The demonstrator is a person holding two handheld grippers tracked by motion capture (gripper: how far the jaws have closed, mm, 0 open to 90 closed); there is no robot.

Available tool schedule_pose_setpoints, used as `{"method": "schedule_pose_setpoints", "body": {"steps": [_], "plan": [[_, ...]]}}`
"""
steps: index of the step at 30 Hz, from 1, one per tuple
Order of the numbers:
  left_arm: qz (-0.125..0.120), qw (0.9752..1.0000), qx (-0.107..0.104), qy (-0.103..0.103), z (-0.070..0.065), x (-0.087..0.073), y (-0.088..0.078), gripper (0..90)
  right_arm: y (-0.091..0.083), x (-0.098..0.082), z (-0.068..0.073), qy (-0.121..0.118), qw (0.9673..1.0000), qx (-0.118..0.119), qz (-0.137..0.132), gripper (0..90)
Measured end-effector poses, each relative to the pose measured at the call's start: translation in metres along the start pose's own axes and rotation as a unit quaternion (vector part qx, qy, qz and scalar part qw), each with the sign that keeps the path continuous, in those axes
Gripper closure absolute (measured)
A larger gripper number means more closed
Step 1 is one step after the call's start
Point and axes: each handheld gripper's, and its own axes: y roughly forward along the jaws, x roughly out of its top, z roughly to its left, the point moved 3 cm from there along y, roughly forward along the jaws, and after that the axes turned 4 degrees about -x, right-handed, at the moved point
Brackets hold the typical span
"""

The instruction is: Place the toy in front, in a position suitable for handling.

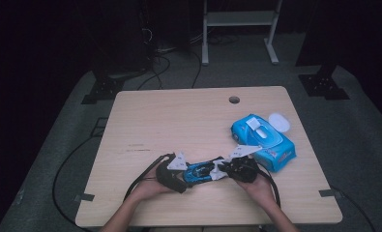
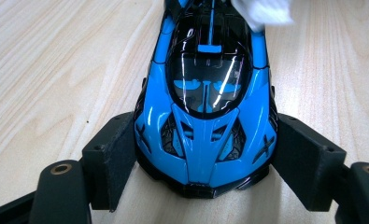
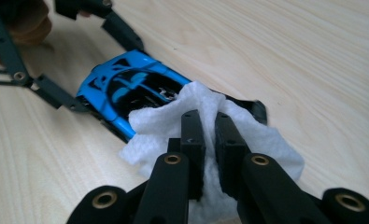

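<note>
Nearest, the left hand-held gripper (image 2: pixel 201 186) clamps the toy car (image 2: pixel 205 116) by its nose on the bench (image 1: pixel 179 116); its length runs rightward to the right hand-held gripper (image 3: pixel 209 123), pinching a white wipe (image 3: pixel 271 144) on its tail.

toy car (image 2: pixel 205 116) rear hidden under white wipe (image 3: pixel 210 135), wipes pack (image 1: pixel 266 140) label too small to read

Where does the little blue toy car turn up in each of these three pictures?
High view: the blue toy car lies near the table's front edge, between the two hands.
Left gripper view: it sits in the middle, nose toward the camera, clamped at its sides by the left tool.
Right gripper view: upper left of centre, its near end under the white wipe.
Shared landmark: the white wipe, pinched by the right tool.
</note>
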Motion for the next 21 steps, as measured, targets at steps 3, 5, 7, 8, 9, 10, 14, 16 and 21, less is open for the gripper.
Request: {"method": "schedule_pose_setpoints", "body": {"steps": [3, 5, 7, 8, 9, 10, 14, 16, 21], "plan": [[0.0, 1.0, -0.001, 0.0, 0.0, 0.0, 0.0, 25.7, 0.003, -0.001, 0.005, -0.01, 0.9999, -0.006, -0.002, 83.7], [0.0, 1.0, 0.0, 0.0, 0.0, 0.0, 0.0, 25.7, 0.005, 0.001, 0.008, 0.004, 0.9997, 0.024, -0.007, 83.7], [0.0, 1.0, 0.0, 0.001, 0.0, 0.0, 0.0, 25.7, 0.006, 0.001, 0.007, 0.001, 0.9998, 0.02, -0.005, 83.8], [0.0, 1.0, 0.001, 0.0, 0.0, 0.0, 0.0, 25.7, 0.006, 0.001, 0.005, -0.002, 0.9999, 0.015, -0.005, 83.8], [0.0, 1.0, 0.002, 0.0, 0.0, 0.0, 0.0, 25.7, 0.006, 0.001, 0.005, -0.002, 0.9999, 0.012, -0.005, 83.8], [0.0, 1.0, 0.002, 0.0, 0.0, 0.0, 0.0, 25.7, 0.005, 0.0, 0.007, -0.003, 1.0, 0.005, -0.006, 83.7], [-0.001, 1.0, -0.001, -0.001, 0.001, -0.001, -0.001, 25.7, 0.006, 0.002, 0.014, -0.026, 0.9996, -0.003, -0.007, 83.6], [-0.001, 1.0, -0.003, -0.003, 0.001, -0.002, -0.002, 25.7, 0.006, 0.002, 0.015, -0.033, 0.9994, -0.005, -0.005, 83.6], [-0.005, 1.0, 0.0, 0.002, 0.001, -0.001, -0.001, 25.7, 0.002, -0.002, 0.002, -0.004, 1.0, -0.002, -0.003, 83.7]]}}
